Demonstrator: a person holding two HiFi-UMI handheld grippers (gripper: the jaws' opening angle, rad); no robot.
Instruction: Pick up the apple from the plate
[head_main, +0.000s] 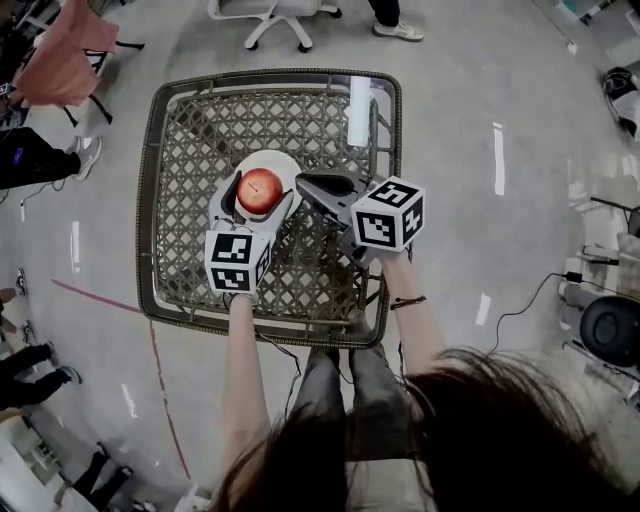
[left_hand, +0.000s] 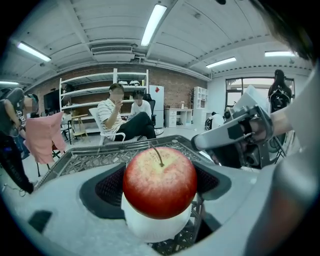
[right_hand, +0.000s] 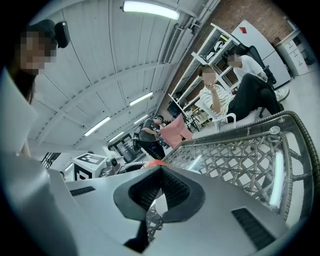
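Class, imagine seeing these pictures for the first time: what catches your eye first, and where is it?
A red apple stands out, gripped between the jaws of the left hand-held gripper over a white plate on a woven wicker table. Beside it the right hand-held gripper, jaws together, holds nothing.

Red apple (head_main: 260, 190), stem up, over wht plate (head_main: 281, 162).

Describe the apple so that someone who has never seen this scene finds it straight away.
Start at the square woven wicker table. Near its centre a small round white plate carries the round red apple, gripped between the fingers of the left gripper. It is the only red thing and only fruit there; the right gripper beside it holds nothing.
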